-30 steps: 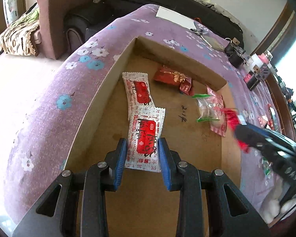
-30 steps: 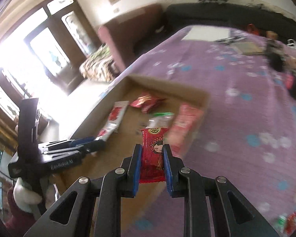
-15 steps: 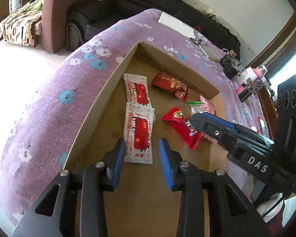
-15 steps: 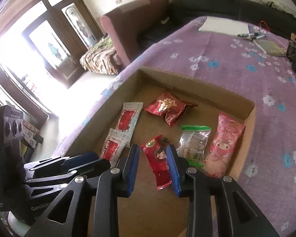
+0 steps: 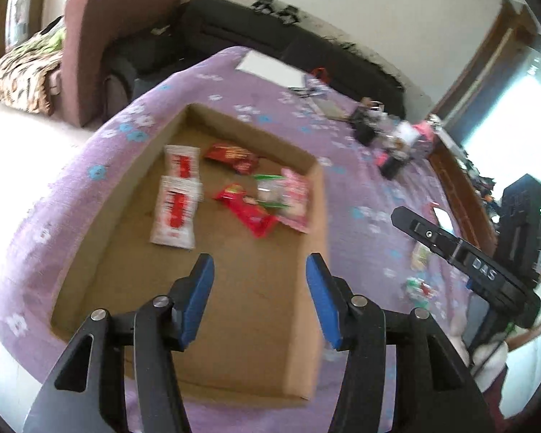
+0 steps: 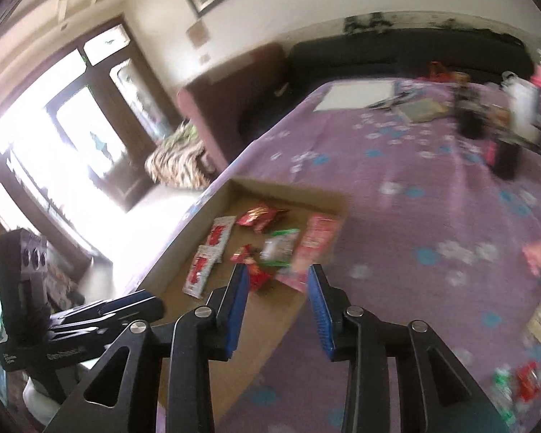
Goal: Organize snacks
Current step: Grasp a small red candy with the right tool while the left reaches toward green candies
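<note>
Left wrist view: the left gripper (image 5: 259,274) is held above the near end of the cardboard box (image 5: 317,252), pitched downward, its blue pads well apart with only bare box floor seen between them; its jaws have just been opening and nothing is held or touched. At 3 o'clock in that view the right gripper (image 5: 400,213) is seen from the side, out past the box's right wall over the purple flowered cloth (image 5: 364,187) of the tabletop, its body cut off by the frame edge. In the right wrist view the right gripper (image 6: 278,270) is likewise pitched downward above the box's near right corner; its jaws have just been opening, a clear gap is left between the pads, and nothing is clamped. The snacks are laid on the far half of the box floor: two white-and-red sachets (image 5: 176,213) at 11 o'clock from the left gripper, a dark red packet (image 5: 232,155) beyond them, and a red bar packet (image 5: 249,213), a clear green-trimmed bag (image 5: 270,191) and a pink packet (image 5: 297,198) bunched toward 12 o'clock. Both views are blurred, so the printing on the packets cannot be read. More wrappers (image 6: 515,382) are scattered on the cloth at 4 o'clock in the right wrist view, too smeared to identify.
</note>
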A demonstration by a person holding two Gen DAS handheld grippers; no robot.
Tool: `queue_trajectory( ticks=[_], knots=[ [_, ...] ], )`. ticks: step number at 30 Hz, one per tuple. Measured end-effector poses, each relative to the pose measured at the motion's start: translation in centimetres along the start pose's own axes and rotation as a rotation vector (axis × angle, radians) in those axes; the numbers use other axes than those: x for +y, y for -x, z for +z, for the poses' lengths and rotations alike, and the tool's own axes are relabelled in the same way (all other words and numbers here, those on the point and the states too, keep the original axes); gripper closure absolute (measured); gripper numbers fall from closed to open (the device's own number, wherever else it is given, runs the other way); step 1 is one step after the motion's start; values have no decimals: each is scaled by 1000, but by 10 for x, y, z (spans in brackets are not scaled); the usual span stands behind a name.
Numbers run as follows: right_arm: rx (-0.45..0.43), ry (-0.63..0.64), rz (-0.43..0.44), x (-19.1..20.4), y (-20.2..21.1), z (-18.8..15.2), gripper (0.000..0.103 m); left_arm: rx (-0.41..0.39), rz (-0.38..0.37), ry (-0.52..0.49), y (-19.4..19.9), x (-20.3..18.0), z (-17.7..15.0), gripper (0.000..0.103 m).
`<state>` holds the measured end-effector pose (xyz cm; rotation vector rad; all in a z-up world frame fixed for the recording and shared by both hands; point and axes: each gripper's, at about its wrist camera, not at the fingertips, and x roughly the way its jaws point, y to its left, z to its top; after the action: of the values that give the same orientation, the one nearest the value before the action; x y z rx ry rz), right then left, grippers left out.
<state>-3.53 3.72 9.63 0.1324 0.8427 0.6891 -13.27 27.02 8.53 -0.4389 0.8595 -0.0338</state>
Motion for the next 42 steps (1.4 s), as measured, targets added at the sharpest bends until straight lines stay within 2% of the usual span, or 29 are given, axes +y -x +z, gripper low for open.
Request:
queue_trajectory(
  ticks=[3, 7, 11, 15, 20, 23, 24, 26, 27, 30, 33, 37, 42],
  knots=[
    [-56, -70, -55, -44, 43, -12, 67, -6, -40, -25, 5, -21, -10, 46],
    [-109, -152, -174, -103, 88, -29, 58, 21, -90, -59, -4, -48, -23, 46],
    [-88, -249, -268, -155, 111, -54, 58, 77, -108, -79, -23, -68, -36, 46],
    [-57, -287, -282, -180, 111, -75, 58, 113, -101, -107, -33, -84, -46, 46],
    [-3, -275, -273, -182, 87, -85, 58, 121, -91, -125, -32, -91, -52, 46],
    [37, -246, -265, -174, 68, -87, 64, 116, -92, -123, -31, -92, -53, 46],
    [55, -229, -267, -169, 61, -87, 76, 116, -91, -121, -31, -92, -53, 46],
    [79, -205, -253, -158, 50, -88, 84, 118, -92, -118, -32, -92, -55, 46],
    [91, -195, -235, -153, 45, -90, 92, 120, -92, -118, -33, -92, -55, 46],
    [89, -129, -254, -136, 40, -91, 91, 133, -92, -123, -38, -94, -57, 46],
    [72, -89, -307, -128, 44, -91, 84, 144, -95, -130, -43, -97, -59, 46],
    [41, -139, -282, -137, 52, -83, 64, 155, -115, -133, -50, -102, -61, 46],
    [80, -124, -296, -139, 32, -69, 63, 191, -139, -159, -59, -113, -68, 46]
  ],
)
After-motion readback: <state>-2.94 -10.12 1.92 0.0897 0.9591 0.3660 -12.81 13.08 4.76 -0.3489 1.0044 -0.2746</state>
